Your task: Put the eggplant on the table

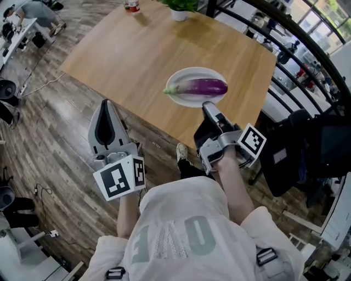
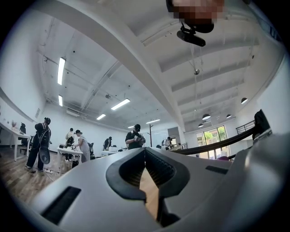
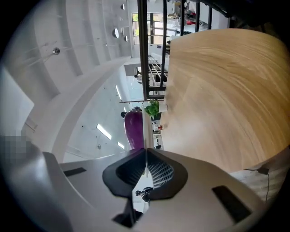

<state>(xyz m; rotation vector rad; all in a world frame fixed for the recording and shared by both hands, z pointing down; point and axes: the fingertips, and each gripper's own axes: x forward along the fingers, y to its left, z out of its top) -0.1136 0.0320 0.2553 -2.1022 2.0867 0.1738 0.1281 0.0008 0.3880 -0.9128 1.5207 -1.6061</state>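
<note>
Right gripper [image 1: 208, 106] is rolled sideways and pinches the near rim of the plate [image 1: 180, 99], likely so the plate sits level. The eggplant [image 1: 202, 86] lies on it, above the table [image 1: 137, 52]. Left gripper [image 1: 107, 104] is pressed together, empty, and off the table's edge.

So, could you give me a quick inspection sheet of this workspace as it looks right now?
Surface: wooden table, mostly bare.
Job's things: eggplant lying on a white plate by the table's near edge; whether the plate rests there cannot be told.
Clutter: potted plant and a red-and-white container at the far edge.
Grippers: right hand-held gripper shut on the plate's rim; left hand-held gripper shut, empty, off the table.
Cables: one cable on the floor.
Surroundings: wood floor, black railing, people at desks.
</note>
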